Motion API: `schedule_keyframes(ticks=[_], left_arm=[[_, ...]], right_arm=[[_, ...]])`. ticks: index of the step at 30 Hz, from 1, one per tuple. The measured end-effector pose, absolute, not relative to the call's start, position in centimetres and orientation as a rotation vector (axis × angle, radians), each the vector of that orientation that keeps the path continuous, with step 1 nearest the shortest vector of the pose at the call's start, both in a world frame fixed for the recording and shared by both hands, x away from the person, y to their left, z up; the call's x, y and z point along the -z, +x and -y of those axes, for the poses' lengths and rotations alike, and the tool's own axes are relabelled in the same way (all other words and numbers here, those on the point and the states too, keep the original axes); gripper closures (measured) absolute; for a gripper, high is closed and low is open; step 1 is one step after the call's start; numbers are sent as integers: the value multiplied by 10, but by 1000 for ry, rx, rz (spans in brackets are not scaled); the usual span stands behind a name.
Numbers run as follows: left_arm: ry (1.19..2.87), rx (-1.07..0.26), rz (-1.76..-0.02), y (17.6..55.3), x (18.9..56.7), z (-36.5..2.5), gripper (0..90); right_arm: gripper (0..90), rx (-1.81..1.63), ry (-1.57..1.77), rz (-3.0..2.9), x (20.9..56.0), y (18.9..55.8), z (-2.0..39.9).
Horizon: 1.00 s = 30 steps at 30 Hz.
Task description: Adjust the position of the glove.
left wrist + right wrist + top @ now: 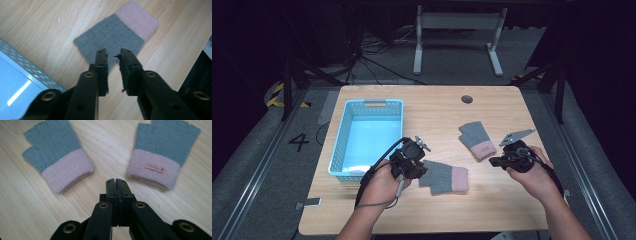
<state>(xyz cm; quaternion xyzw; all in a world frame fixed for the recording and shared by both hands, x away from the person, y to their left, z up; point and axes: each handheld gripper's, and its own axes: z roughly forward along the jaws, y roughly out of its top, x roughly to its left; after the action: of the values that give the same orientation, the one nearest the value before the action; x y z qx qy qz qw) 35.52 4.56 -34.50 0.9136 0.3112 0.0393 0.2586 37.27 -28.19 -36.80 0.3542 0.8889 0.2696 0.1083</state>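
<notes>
Nearest, the left claw [412,162] hovers over the grey finger end of the near glove [444,178], jaws parted by a narrow gap and nothing gripped. The right claw [501,161], clenched on nothing, sits just near of the far glove [476,140], beside its pink cuff. Both gloves lie flat on the counter [492,205], apart from each other. For a clean pick, the left claw probably ought to widen, drop onto the knit edge, then pinch. Farther left stands the blue basket [343,134], the likely destination.
</notes>
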Motion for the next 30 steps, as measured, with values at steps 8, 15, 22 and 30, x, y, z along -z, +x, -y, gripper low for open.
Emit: schedule_keyframes(ticks=[8,15,22,30], left_arm=[[2463,-84,-818,353,344,-45,896],[2488,-79,-802,354,351,-38,895],[2506,-68,-782,354,354,-34,894],[2530,-54,-772,357,364,-27,895]], right_arm=[[900,-826,992,-2658,370,370,269],[900,-870,934,-2707,375,365,249],[900,-860,886,-2768,393,365,228],[900,-836,838,-2809,413,366,205]])
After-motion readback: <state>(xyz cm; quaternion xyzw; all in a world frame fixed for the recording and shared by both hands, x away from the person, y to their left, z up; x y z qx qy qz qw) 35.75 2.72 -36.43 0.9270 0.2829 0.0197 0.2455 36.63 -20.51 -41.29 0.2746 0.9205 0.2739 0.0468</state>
